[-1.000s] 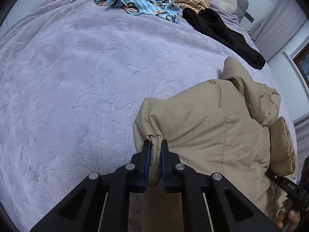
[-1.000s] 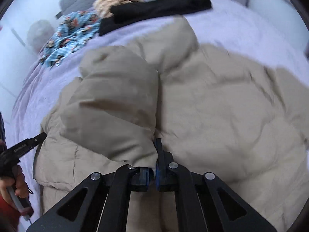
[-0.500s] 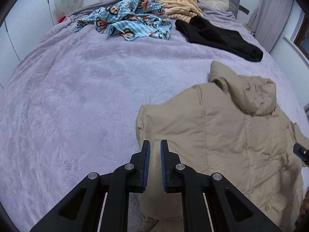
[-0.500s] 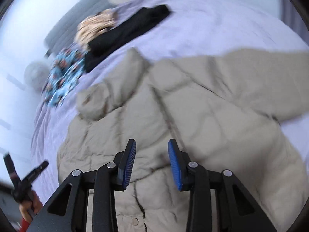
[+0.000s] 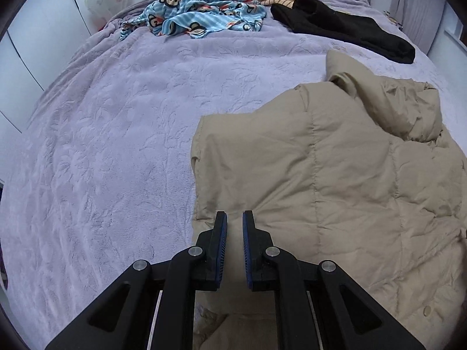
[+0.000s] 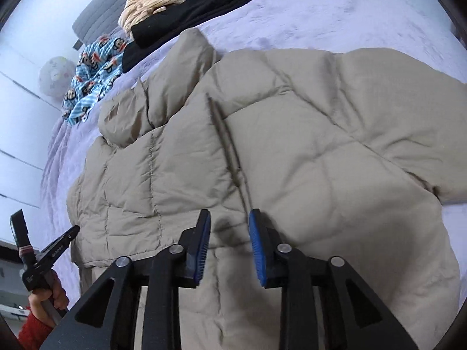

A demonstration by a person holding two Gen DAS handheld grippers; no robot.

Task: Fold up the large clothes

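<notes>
The beige padded jacket (image 6: 292,151) is spread flat on the bed (image 5: 102,145). The left gripper (image 5: 234,218) is nearly closed and empty; the right gripper (image 6: 229,218) is opening above it, nothing held.

We look steeply down along each tool from close above the bed (image 5: 111,151). Both views share the beige jacket (image 5: 335,180): lower right in the left wrist view, filling the centre (image 6: 292,145) in the right, with clothes piled at the top.
</notes>
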